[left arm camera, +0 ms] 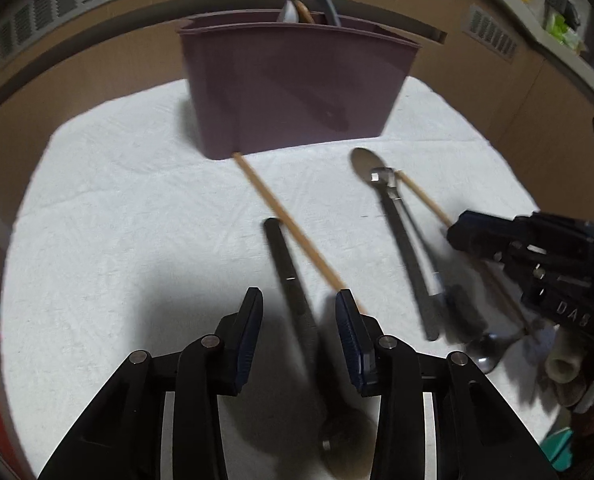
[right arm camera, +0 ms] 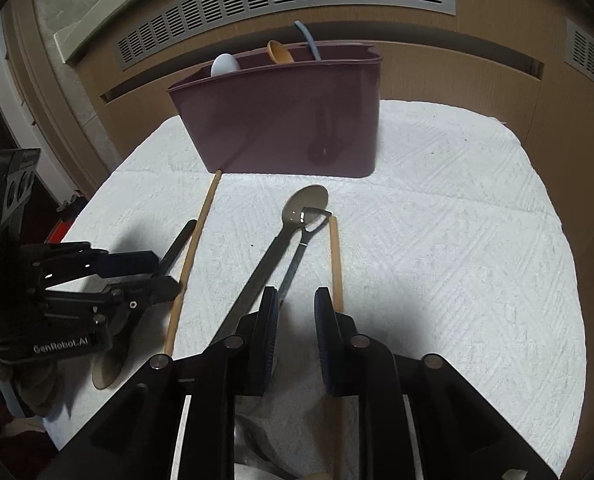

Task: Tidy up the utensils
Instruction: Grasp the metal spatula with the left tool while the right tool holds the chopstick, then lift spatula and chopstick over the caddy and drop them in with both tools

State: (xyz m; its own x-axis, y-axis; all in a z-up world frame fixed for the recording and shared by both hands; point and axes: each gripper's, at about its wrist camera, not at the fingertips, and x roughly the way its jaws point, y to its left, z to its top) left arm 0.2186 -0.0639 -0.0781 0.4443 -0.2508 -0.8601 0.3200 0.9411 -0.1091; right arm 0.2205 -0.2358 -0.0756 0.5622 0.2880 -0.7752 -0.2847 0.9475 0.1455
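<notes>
A maroon utensil bin (left arm camera: 297, 88) (right arm camera: 281, 120) stands at the back of the white cloth, with several utensils inside. On the cloth lie a dark-handled spoon (left arm camera: 293, 292), a wooden stick (left arm camera: 285, 224) (right arm camera: 193, 256), a grey spoon (left arm camera: 393, 232) (right arm camera: 293, 220), a peeler (right arm camera: 301, 244) and a second wooden stick (right arm camera: 336, 264). My left gripper (left arm camera: 299, 308) is open, its fingers on either side of the dark-handled spoon. My right gripper (right arm camera: 295, 300) is open over the peeler's handle, empty.
The white cloth (right arm camera: 457, 240) covers the table. A brown panelled wall with vent grilles (right arm camera: 289, 4) runs behind the bin. Each gripper shows in the other's view: the right one (left arm camera: 473, 236), the left one (right arm camera: 153, 276).
</notes>
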